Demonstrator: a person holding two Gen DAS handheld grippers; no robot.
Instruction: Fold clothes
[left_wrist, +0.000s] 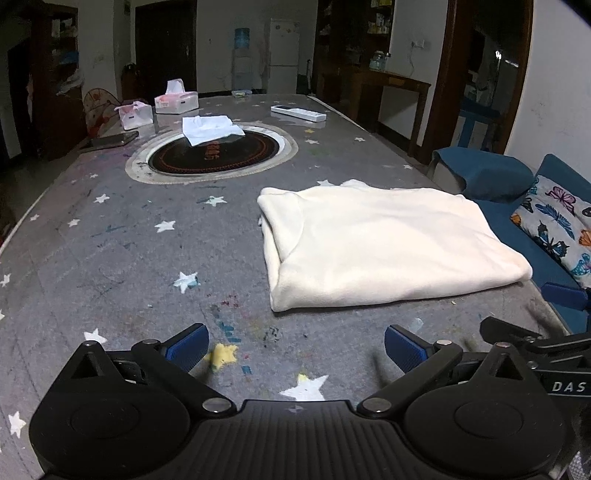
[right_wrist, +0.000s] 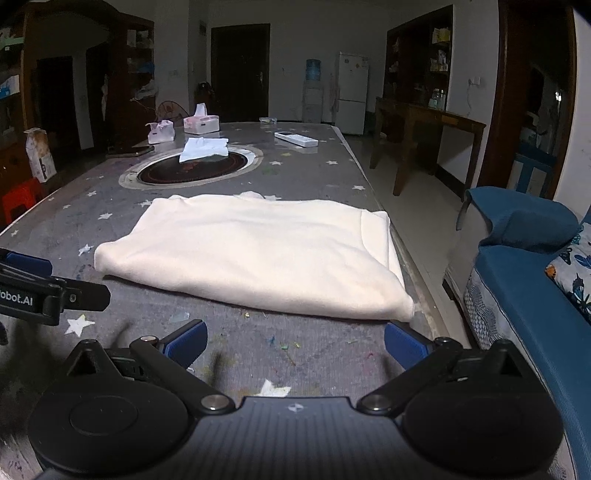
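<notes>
Left gripper (left_wrist: 293, 349) held low above the grey star-printed table cover (left_wrist: 110, 258), blue pads (left_wrist: 186, 347) spread wide apart, nothing between them. Right gripper (right_wrist: 293, 347) likewise released, blue fingertips (right_wrist: 402, 345) parted over bare cover, empty. Cream garment (left_wrist: 384, 247) lying flat and folded into a thick rectangle near the table's right edge, just ahead of both tools and touched by neither; seen in the right wrist view (right_wrist: 258, 254) with its near right corner close to the table edge and just beyond the right-hand pad. Part of the right tool poking into the left wrist view at lower right, part of the left tool (right_wrist: 44, 291) poking into the right wrist view at left, so both held side by side. Farther along the table, a round dark cooktop (left_wrist: 218, 153) set in a pale ring, with a white cloth (left_wrist: 210, 129) draped over its far rim. Beyond that, two tissue boxes (left_wrist: 176, 101), a dark phone (left_wrist: 110, 141) at the left side, and a white remote (left_wrist: 298, 113) toward the right. Off the table's right edge, a blue sofa (right_wrist: 524, 291) with a butterfly-print cushion (left_wrist: 557, 225). At the back of the room, a water dispenser (right_wrist: 313, 92) beside a white fridge (right_wrist: 351, 92).
</notes>
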